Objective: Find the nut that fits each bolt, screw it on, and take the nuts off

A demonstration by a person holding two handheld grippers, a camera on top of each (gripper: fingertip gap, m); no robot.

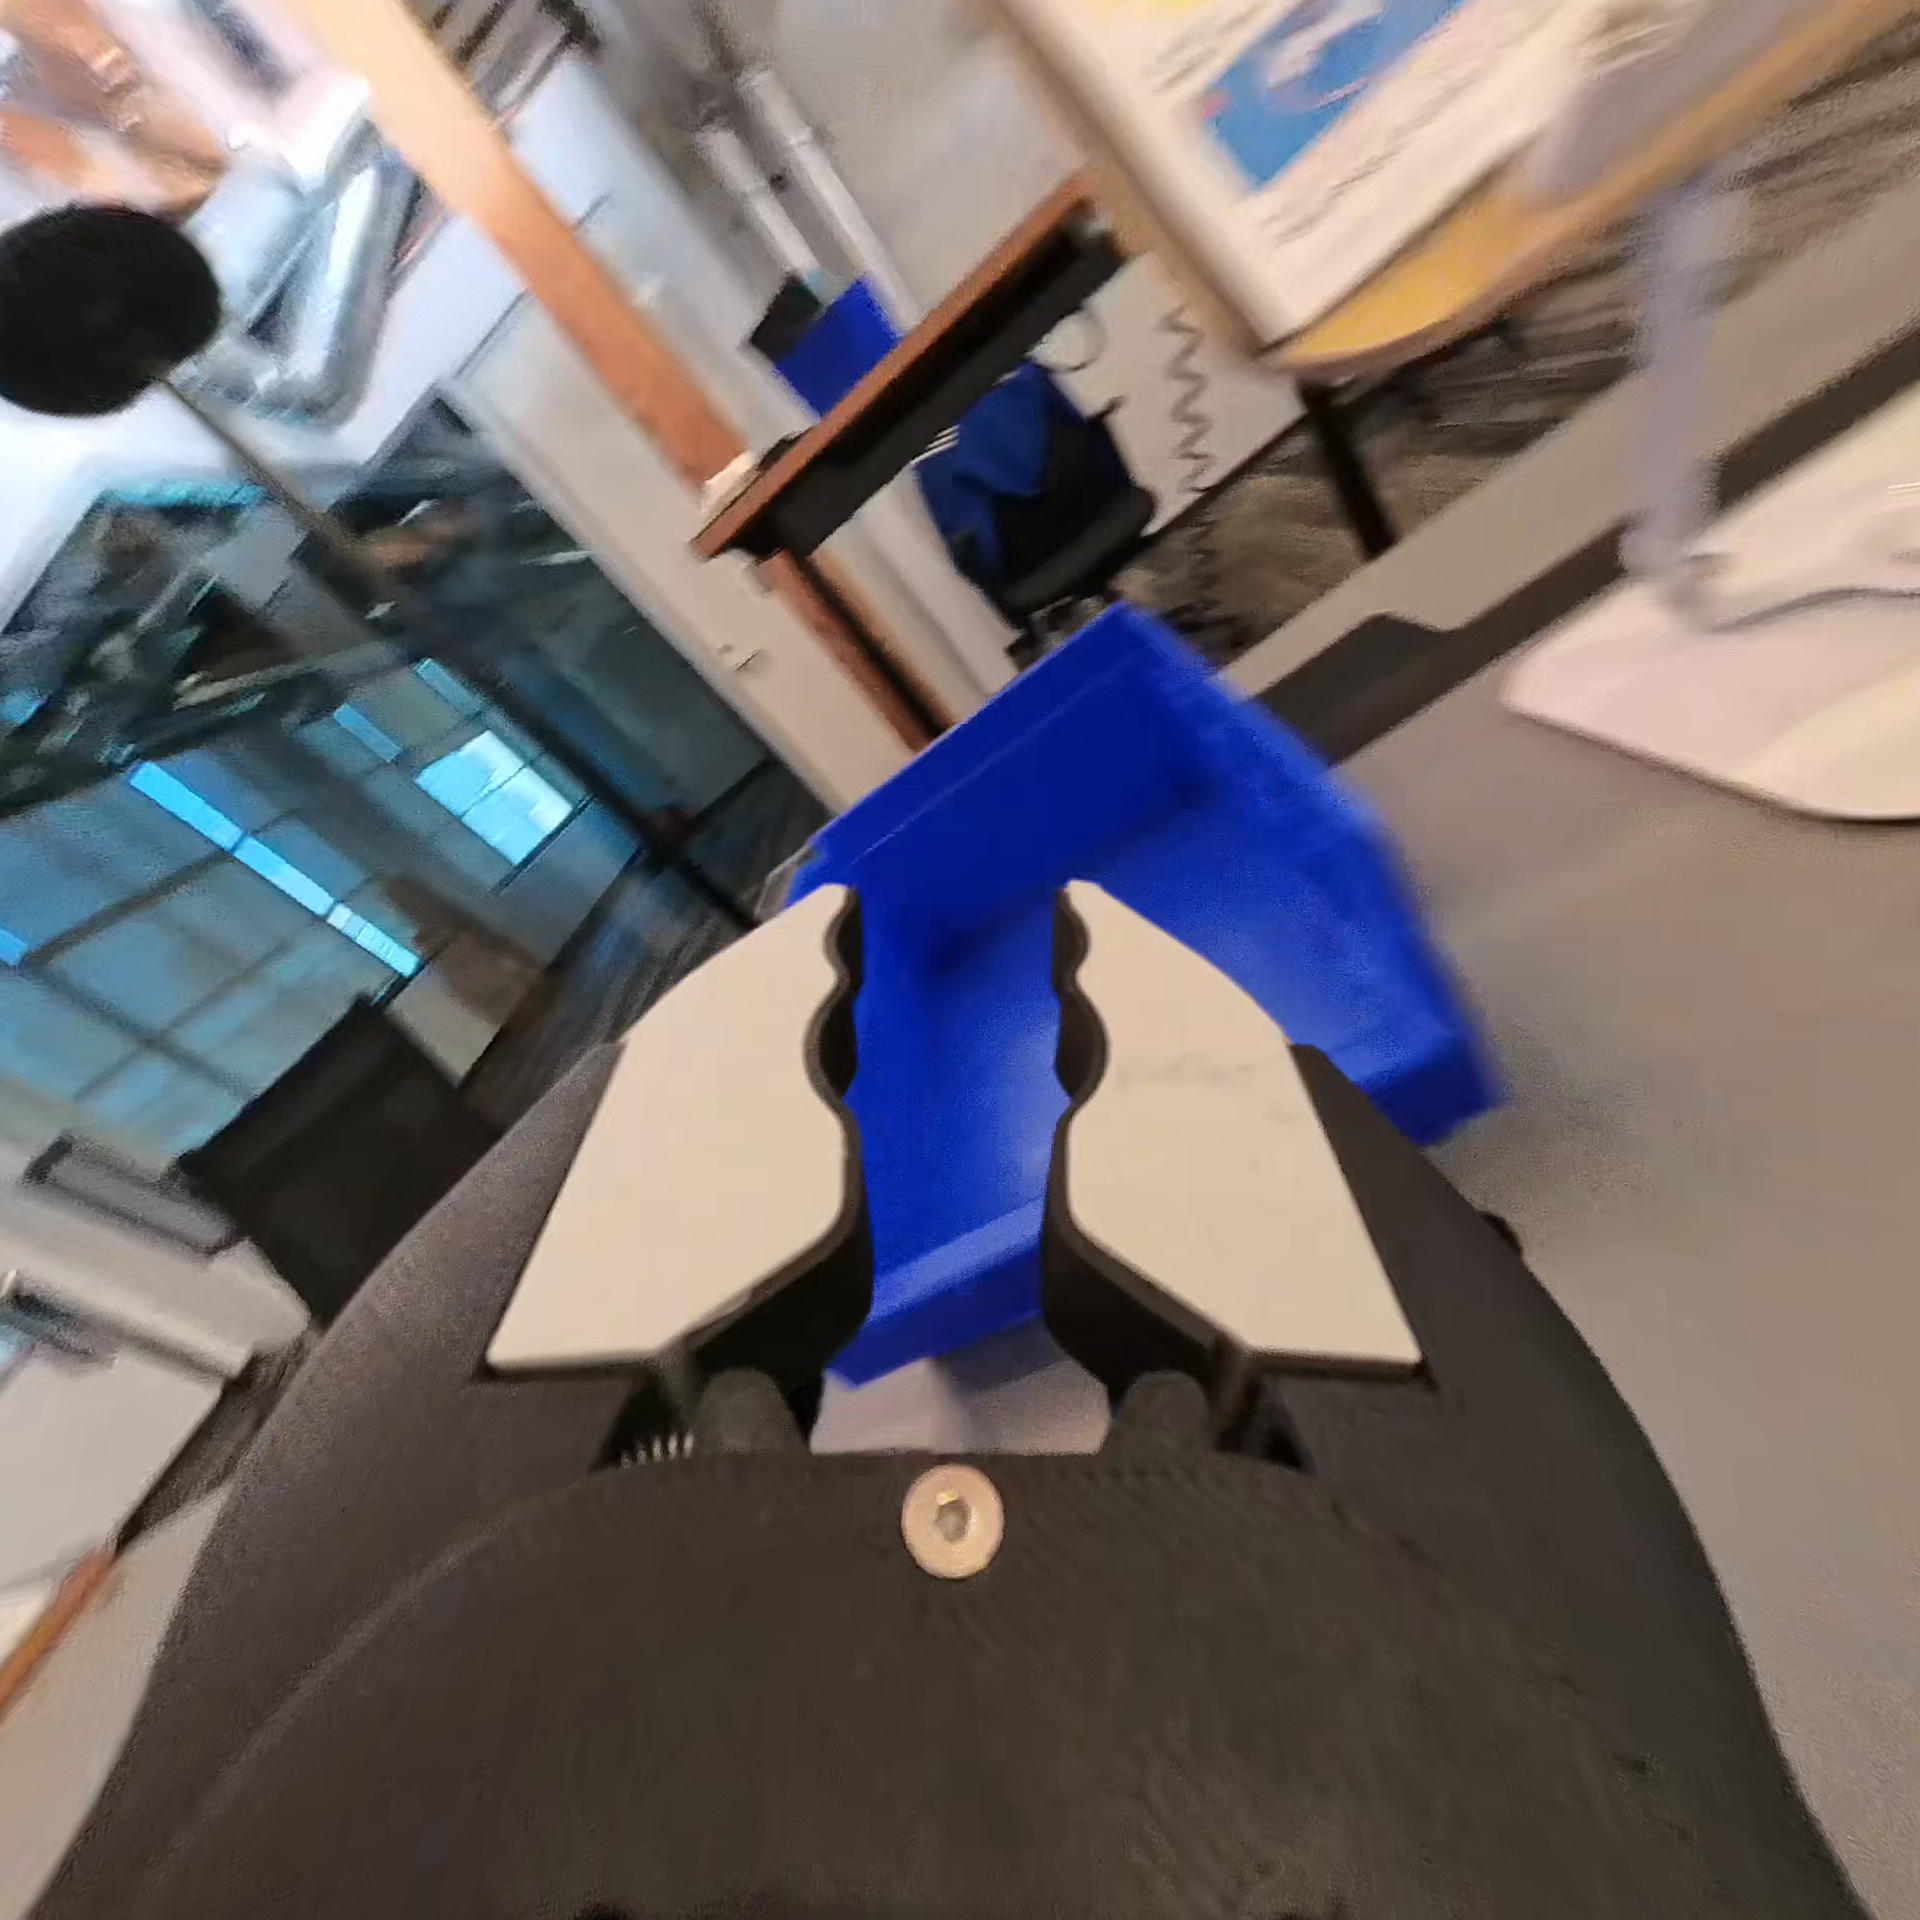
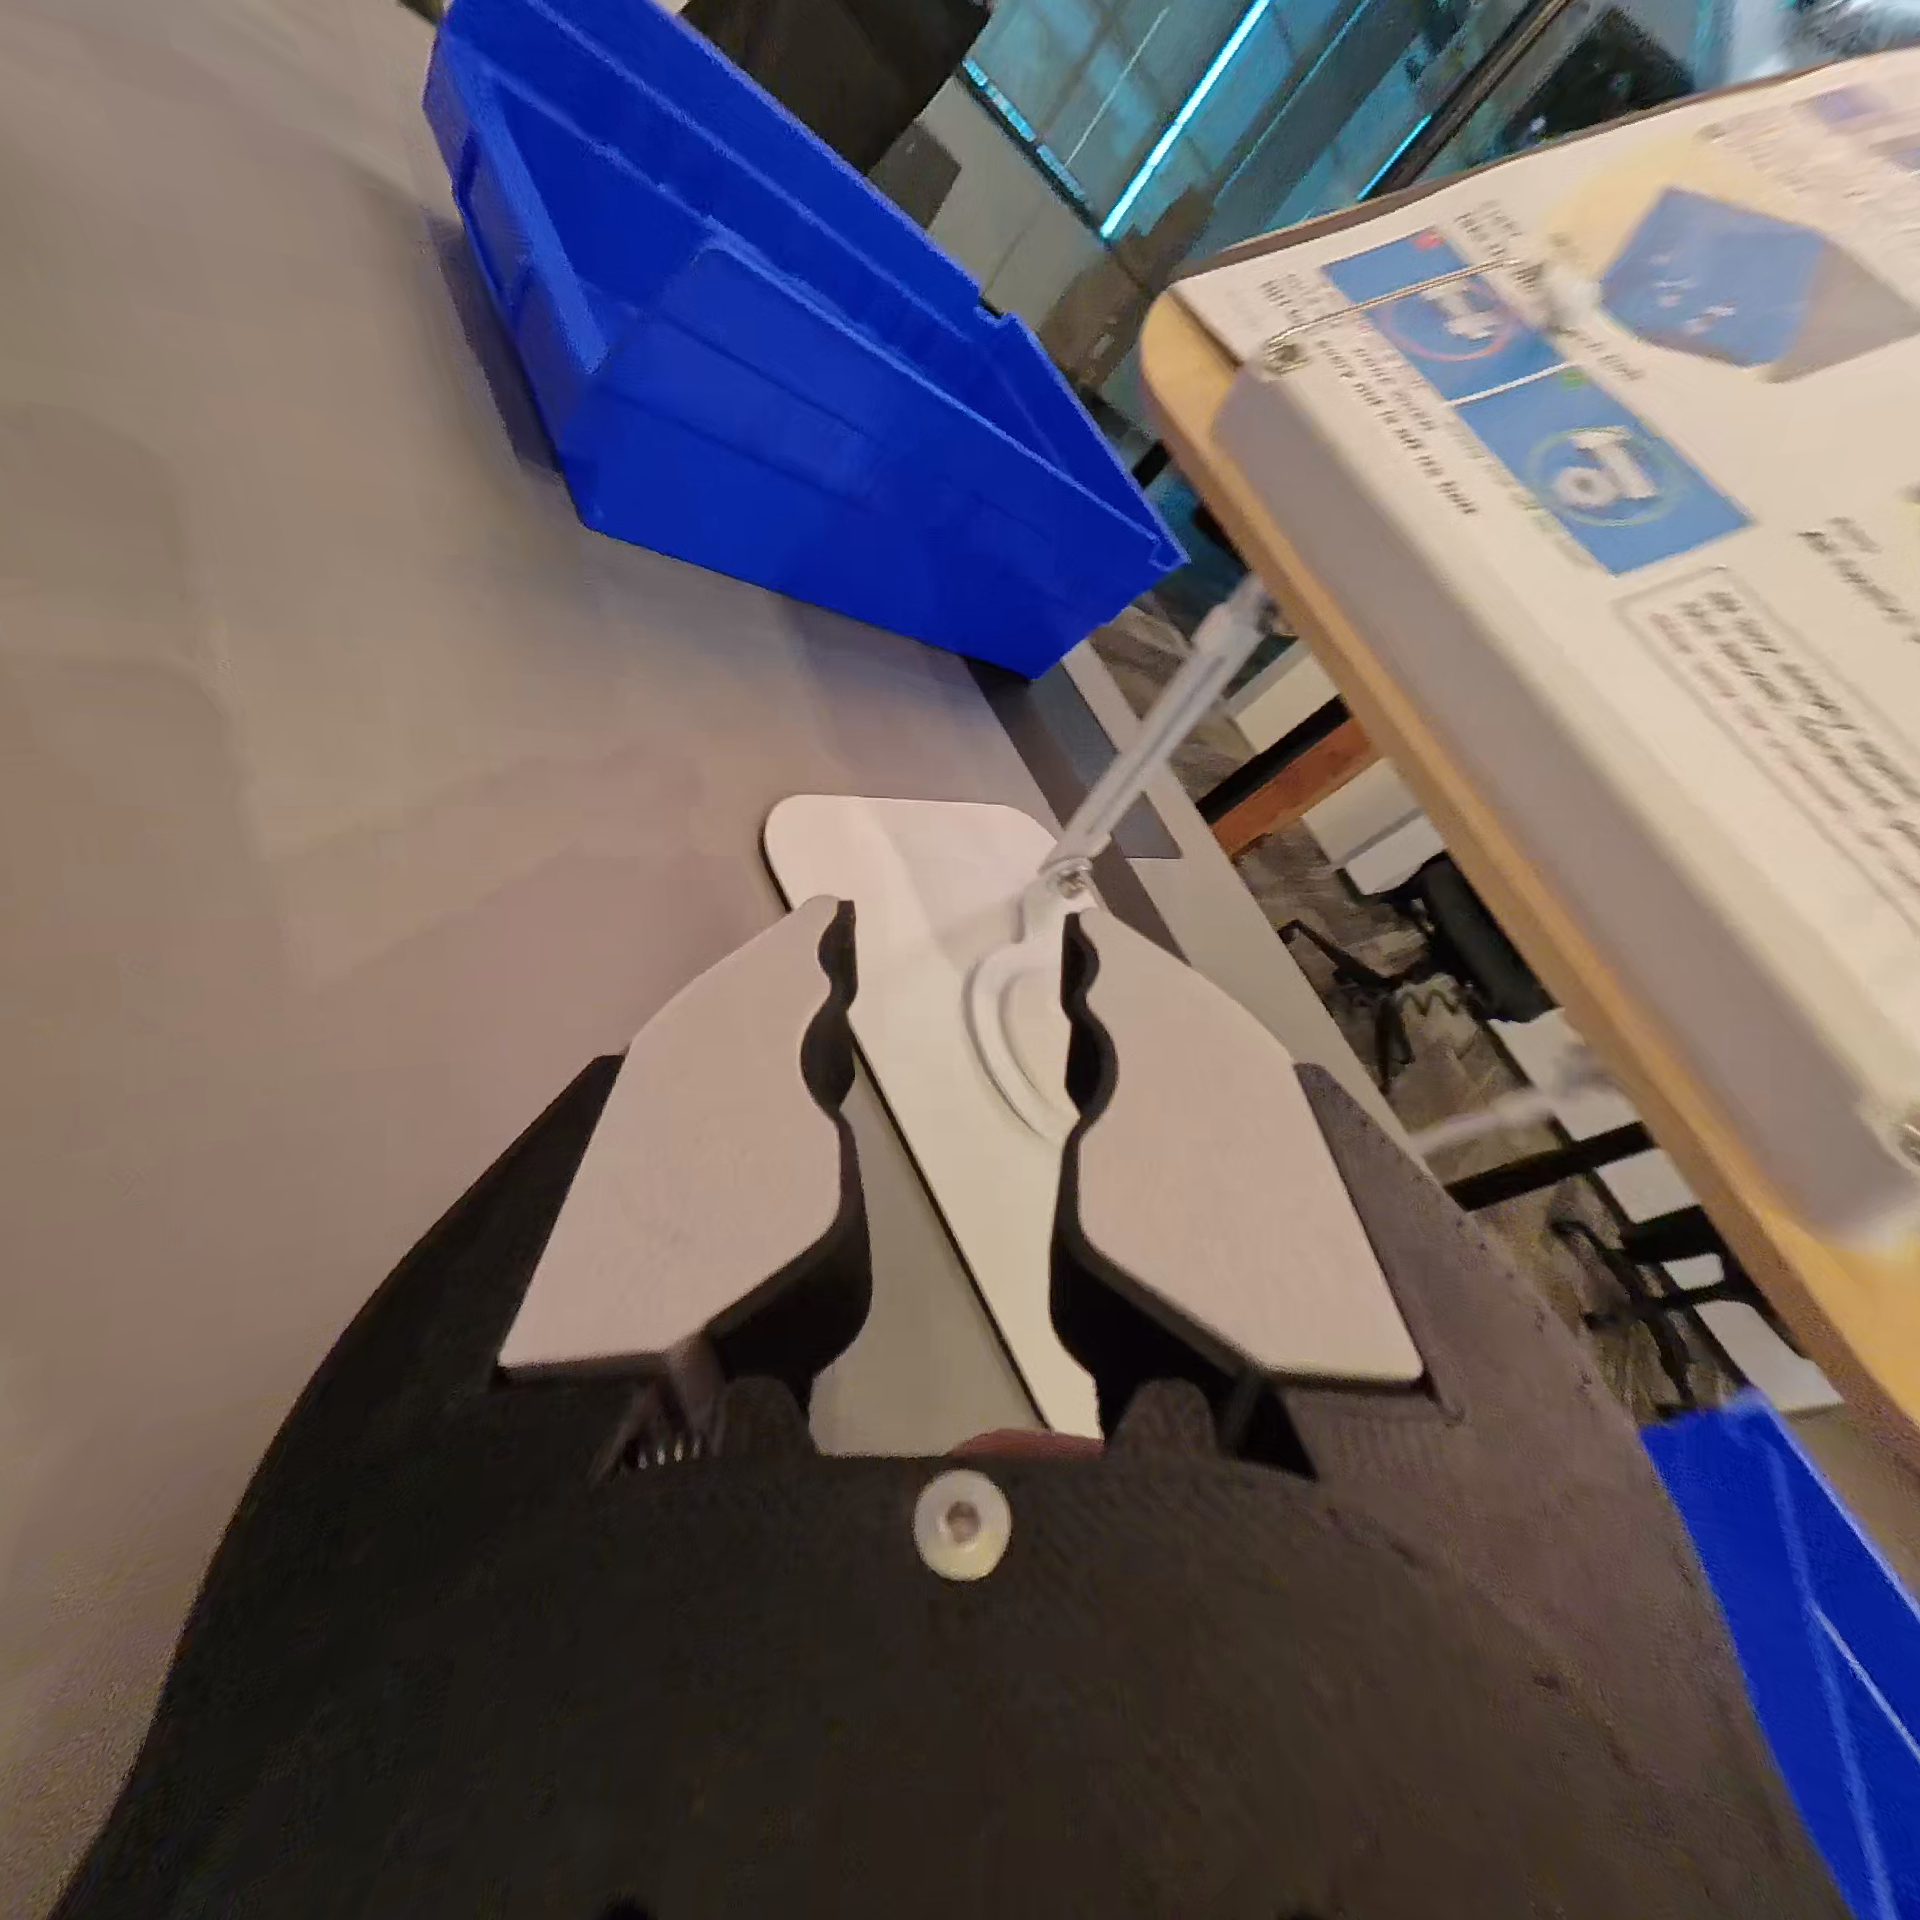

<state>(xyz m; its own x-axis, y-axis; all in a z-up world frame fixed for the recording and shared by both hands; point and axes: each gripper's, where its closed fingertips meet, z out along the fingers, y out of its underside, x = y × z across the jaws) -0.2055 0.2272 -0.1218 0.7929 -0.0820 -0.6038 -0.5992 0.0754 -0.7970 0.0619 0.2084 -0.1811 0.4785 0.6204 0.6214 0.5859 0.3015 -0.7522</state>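
The left gripper (image 1: 958, 914) was seen with its jaws parted and nothing clamped between them; a blue bin (image 1: 1143, 831) lay beyond and beneath the fingertips, filling the gap as background, and no pad could be seen pressing on it. The bin stood on the grey table (image 1: 1662, 1039), tilted in the frame and smeared by motion blur, so its inside could not be made out. The right gripper (image 2: 958, 925) was likewise held apart and bare, poised above a white base plate (image 2: 894, 862) that rested flat on the table near its edge. From that plate a thin rod (image 2: 1153, 727) rose obliquely to a tilted wooden board (image 2: 1351, 665) bearing a printed instruction sheet (image 2: 1662, 436); the round foot of the rod was partly hidden behind the right-hand finger (image 2: 1195, 1091). In the right wrist view a blue bin (image 2: 790, 395) was seen farther back on the table, well apart from the fingers, its contents concealed by its walls. A further blue edge (image 2: 1787, 1662) was cut off at the lower right corner and could not be identified. No bolt or nut could be discerned in either view; whether any lay inside the bins could not be told. The room behind was heavily blurred in the left wrist view.
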